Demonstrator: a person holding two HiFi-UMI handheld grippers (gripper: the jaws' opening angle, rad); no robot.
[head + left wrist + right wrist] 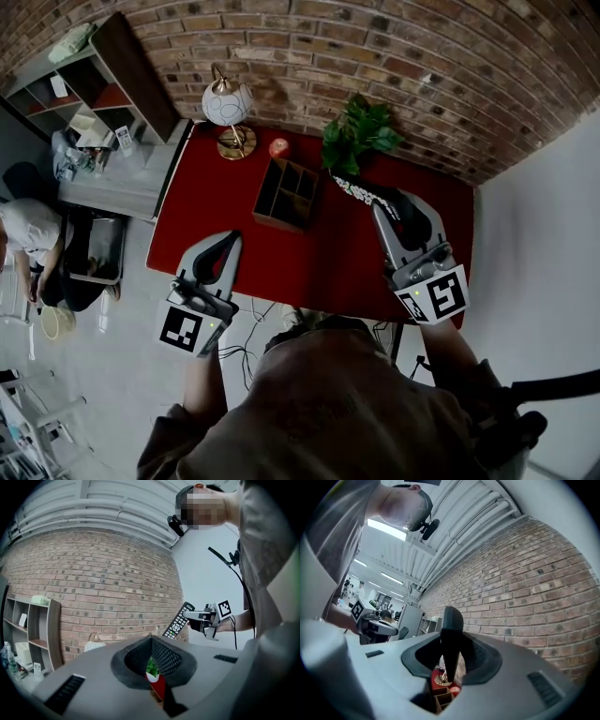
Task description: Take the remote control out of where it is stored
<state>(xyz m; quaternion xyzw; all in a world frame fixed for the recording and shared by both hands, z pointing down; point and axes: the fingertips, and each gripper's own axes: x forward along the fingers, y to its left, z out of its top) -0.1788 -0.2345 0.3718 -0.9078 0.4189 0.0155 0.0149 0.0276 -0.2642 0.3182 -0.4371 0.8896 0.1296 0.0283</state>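
Note:
The black remote control [359, 191] is held up above the red table [211, 202], clear of the wooden compartment box [286, 194]. My right gripper [382, 204] is shut on its near end. In the right gripper view the remote [451, 634] shows edge-on between the jaws. The left gripper view shows the remote [178, 620] tilted in the air, buttons visible, sticking out of the right gripper [193, 616]. My left gripper [228, 242] hangs over the table's front left edge with its jaws together and nothing in them.
At the table's back stand a globe lamp [228, 108], a red apple [278, 147] and a green plant [361, 131] against the brick wall. A shelf unit [94, 84] and a grey desk with a seated person [28, 234] are to the left.

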